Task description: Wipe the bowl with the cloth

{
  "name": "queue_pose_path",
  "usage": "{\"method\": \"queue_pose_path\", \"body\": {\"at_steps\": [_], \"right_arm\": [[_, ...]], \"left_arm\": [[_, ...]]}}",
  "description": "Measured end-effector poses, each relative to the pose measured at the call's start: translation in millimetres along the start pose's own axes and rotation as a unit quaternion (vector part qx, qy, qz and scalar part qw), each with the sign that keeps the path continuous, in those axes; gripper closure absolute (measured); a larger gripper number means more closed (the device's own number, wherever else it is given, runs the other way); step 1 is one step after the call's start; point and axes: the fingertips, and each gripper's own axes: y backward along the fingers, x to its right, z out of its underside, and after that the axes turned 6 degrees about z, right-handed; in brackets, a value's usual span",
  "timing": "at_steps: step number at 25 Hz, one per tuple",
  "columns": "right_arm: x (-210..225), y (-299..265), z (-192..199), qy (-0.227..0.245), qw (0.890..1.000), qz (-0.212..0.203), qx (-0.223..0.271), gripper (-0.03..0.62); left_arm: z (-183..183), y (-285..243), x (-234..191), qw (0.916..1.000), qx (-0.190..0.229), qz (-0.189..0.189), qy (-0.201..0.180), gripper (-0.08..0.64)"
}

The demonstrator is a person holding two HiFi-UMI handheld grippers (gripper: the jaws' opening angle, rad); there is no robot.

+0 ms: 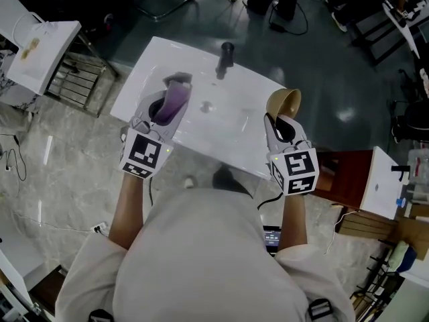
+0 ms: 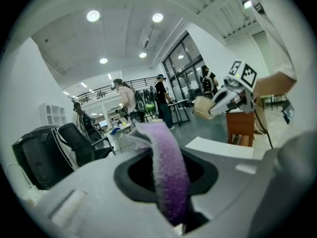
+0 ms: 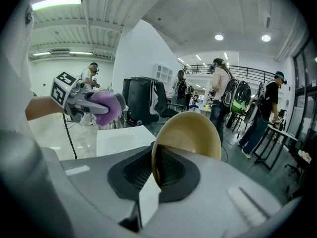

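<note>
My left gripper (image 1: 175,92) is shut on a purple cloth (image 1: 172,103), which hangs folded between its jaws and rises as a strip in the left gripper view (image 2: 168,167). The right gripper (image 1: 276,121) is shut on the rim of a tan bowl (image 1: 284,102); the bowl (image 3: 190,133) stands on edge, its hollow turned away from the right gripper's camera. Both are held up above a white sink basin (image 1: 221,123), the cloth at its left, the bowl at its right. Across the gap, the right gripper view catches the cloth (image 3: 106,107), and the left gripper view the bowl (image 2: 202,108).
A dark faucet (image 1: 226,54) stands at the sink's far edge. A brown cabinet (image 1: 345,180) is at the right, a white table (image 1: 40,52) with a wire rack at the left. Several people, black chairs and desks fill the room beyond.
</note>
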Motion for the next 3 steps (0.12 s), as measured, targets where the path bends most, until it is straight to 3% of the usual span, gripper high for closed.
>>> {"method": "queue_pose_path", "body": {"at_steps": [3], "right_arm": [[1.9, -6.9, 11.5, -0.002, 1.000, -0.004, -0.012, 0.578]], "left_arm": [[5.0, -6.6, 7.5, 1.0000, -0.002, 0.005, 0.001, 0.465]]}}
